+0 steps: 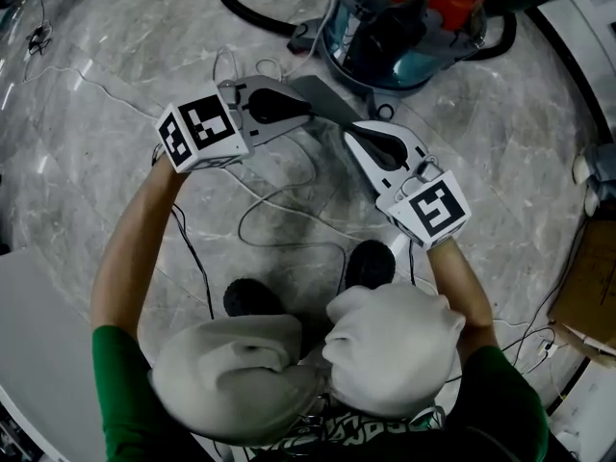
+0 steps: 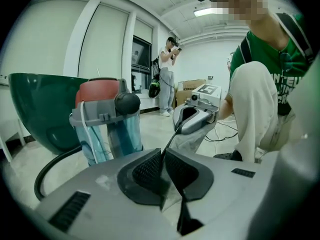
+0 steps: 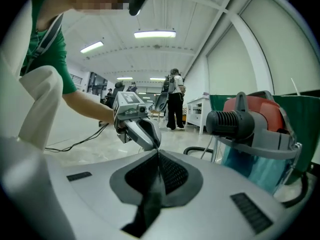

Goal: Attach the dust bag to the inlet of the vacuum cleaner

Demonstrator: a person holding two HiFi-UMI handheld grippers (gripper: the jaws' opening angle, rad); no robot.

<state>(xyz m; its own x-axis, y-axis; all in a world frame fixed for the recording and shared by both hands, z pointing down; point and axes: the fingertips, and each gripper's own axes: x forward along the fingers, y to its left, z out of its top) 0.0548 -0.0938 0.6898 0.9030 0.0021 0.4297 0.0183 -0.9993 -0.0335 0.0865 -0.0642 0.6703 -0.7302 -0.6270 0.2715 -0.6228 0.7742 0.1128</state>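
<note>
The vacuum cleaner, red on top with a clear teal drum, stands on the floor ahead of me. A thin grey dust bag hangs stretched between my two grippers, just in front of the vacuum. My left gripper is shut on one edge of the bag, and my right gripper is shut on the opposite edge. In the left gripper view the bag runs edge-on from the closed jaws to the other gripper, with the vacuum to the left. The right gripper view shows the vacuum at right. The inlet is not visible.
A black hose curls behind the vacuum. Thin cables loop over the marble floor below my hands. A cardboard box lies at the right edge. A big green tub stands behind the vacuum, and a person stands far off.
</note>
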